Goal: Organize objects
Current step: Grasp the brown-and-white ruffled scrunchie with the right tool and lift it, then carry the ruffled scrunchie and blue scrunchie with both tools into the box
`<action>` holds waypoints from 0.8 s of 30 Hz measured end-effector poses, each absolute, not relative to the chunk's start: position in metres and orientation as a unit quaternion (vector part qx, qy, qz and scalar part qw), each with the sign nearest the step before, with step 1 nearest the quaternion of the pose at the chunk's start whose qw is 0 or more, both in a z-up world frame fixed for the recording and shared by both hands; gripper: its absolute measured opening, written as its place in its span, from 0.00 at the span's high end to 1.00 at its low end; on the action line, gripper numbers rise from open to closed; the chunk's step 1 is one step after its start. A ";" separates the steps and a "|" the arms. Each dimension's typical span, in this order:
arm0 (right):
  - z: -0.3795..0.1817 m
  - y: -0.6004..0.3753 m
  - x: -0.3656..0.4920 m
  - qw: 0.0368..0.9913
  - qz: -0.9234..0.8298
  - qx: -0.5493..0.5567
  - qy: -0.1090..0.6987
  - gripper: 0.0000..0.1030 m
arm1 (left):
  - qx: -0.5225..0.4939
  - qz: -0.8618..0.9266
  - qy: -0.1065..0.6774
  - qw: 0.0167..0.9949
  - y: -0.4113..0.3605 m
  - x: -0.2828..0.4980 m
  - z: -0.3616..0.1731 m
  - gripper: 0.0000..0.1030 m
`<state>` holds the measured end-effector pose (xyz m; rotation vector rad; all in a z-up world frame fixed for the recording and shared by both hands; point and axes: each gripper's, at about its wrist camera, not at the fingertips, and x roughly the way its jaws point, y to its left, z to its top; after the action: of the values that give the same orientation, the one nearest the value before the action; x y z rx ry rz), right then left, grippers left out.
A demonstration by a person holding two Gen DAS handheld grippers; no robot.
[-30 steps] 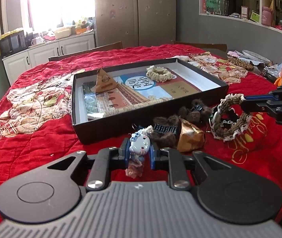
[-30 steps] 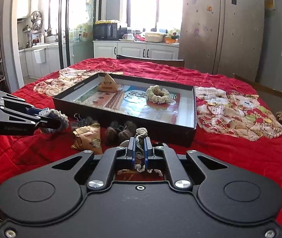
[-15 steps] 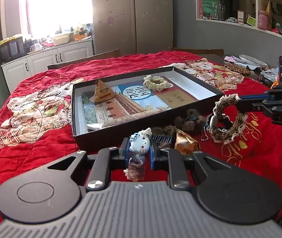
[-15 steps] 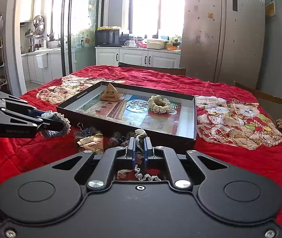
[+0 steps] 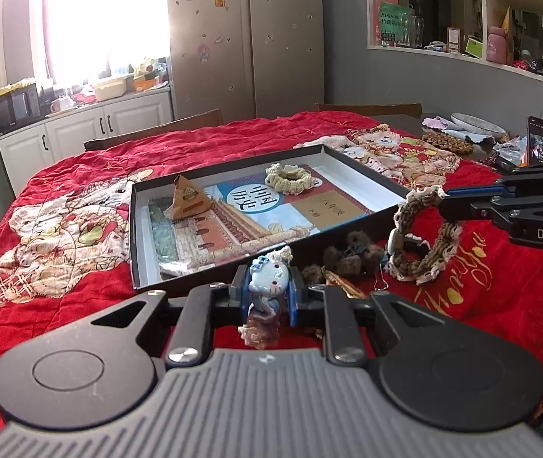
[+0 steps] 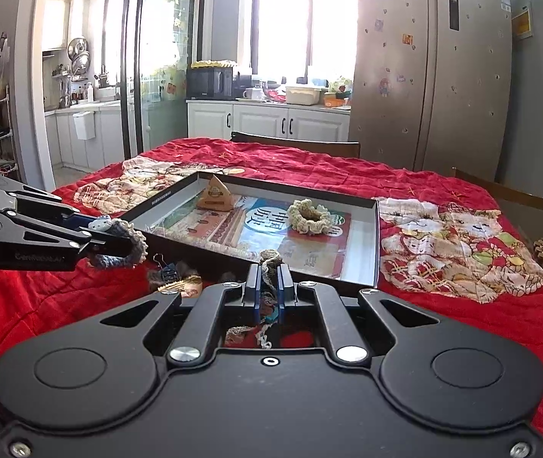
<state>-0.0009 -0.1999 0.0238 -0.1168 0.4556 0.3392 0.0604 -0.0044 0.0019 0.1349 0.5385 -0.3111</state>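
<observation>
Holding one soft crochet scrunchie in each gripper, I keep both above the red cloth, just before the black tray [image 5: 136, 236]. My left gripper [image 5: 269, 294] is closed on the blue scrunchie [image 5: 267, 280] at its hard cat charm, and my right gripper [image 6: 269, 286] pinches the brown scrunchie [image 5: 420, 244] by its rim. They are light and floppy, so I think the yarn band is the better place to grip, because the charm looks breakable.

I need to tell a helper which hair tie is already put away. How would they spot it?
Find the shallow black box on the red quilt. Inside, at its far end beside the tan pyramid packet, lies the cream crocheted scrunchie. It alone lies in the box; the other two are each clamped in a hand-held gripper.
</observation>
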 end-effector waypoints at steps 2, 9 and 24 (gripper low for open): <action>0.026 -0.199 0.000 0.959 0.168 -0.058 0.222 0.92 | 0.065 -0.155 0.263 0.950 -0.005 0.062 0.003 0.78; 0.032 -0.197 0.002 0.960 0.170 -0.060 0.214 0.92 | 0.065 -0.163 0.253 0.951 -0.010 0.067 0.009 0.78; 0.049 -0.193 0.020 0.964 0.170 -0.059 0.193 0.92 | 0.054 -0.167 0.240 0.955 -0.012 0.084 0.020 0.78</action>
<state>0.0197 -0.1928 0.0490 -0.1188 0.3909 0.3449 0.0837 -0.0124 0.0201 0.1087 0.4875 -0.3395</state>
